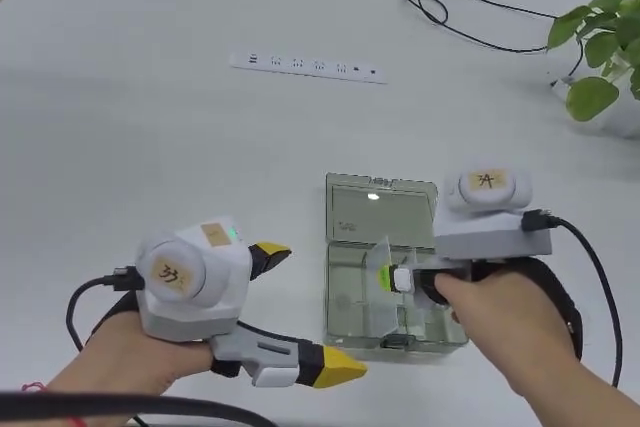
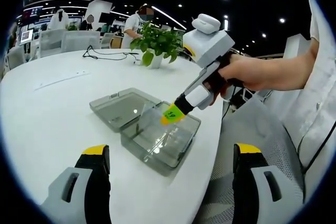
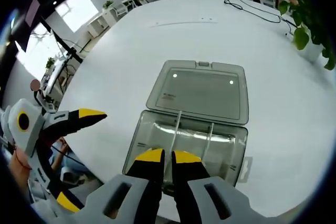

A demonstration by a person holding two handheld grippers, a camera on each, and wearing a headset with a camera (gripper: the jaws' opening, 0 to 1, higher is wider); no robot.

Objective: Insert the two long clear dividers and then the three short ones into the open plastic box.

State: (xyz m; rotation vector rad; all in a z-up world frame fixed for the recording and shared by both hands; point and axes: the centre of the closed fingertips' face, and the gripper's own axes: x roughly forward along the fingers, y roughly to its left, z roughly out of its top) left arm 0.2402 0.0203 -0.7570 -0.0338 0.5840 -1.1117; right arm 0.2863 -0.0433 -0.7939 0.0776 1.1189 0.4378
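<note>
Over the near half of the open plastic box (image 1: 345, 292), the right gripper (image 1: 390, 279) has its jaws pinched almost together on a clear divider (image 3: 176, 129). It holds the strip on edge and running along the box's length, presumably so the ends can find slots in the box's end walls. I cannot tell whether it is seated yet. Just to the right of it inside the box, a second long strip (image 3: 210, 132) seems to stand in place (the plastic is so clear that I cannot be sure). The left gripper (image 1: 315, 309) waits to the left of the box, apart from it, jaws spread wide and holding nothing, probably ready to steady the box. The lid (image 1: 380, 209) lies flat on the box's far side. The divider is thin, colourless and glossy, and hard to pick out against the greyish box.
</note>
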